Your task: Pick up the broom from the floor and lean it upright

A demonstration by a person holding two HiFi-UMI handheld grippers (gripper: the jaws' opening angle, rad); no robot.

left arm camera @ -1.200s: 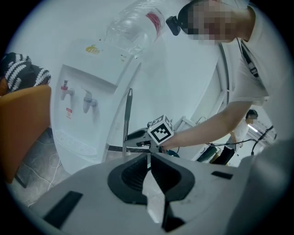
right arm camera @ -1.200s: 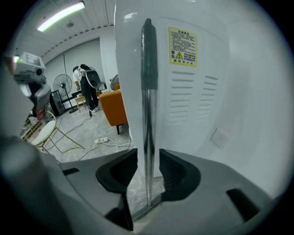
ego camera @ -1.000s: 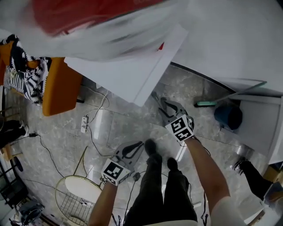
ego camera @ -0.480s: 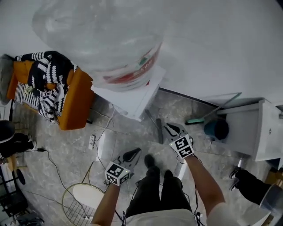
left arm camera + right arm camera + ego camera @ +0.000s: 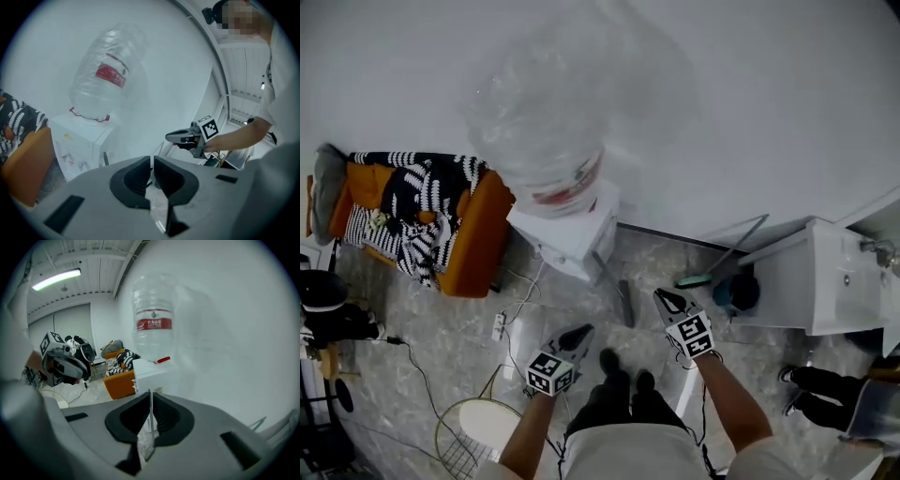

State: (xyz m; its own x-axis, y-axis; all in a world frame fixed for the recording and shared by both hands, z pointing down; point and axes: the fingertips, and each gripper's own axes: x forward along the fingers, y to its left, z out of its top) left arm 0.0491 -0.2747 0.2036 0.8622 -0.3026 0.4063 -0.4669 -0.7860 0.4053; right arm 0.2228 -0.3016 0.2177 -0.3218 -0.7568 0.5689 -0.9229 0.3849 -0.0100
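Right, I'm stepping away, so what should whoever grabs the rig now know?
Left hand-held gripper: jaws nearly together, empty.
Right hand-held gripper: closing, empty.
The likely broom, dark-ended, slants against the water dispenser; neither gripper touches it.
Leaning looks done; just check it stays.
A green-headed tool near the blue bucket is not held.

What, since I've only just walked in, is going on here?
A person stands holding a gripper in each hand. The green-headed broom leans upright in the corner between wall and white cabinet, with neither gripper touching it. The left gripper is shut and empty; the right gripper is closing its jaws on nothing.
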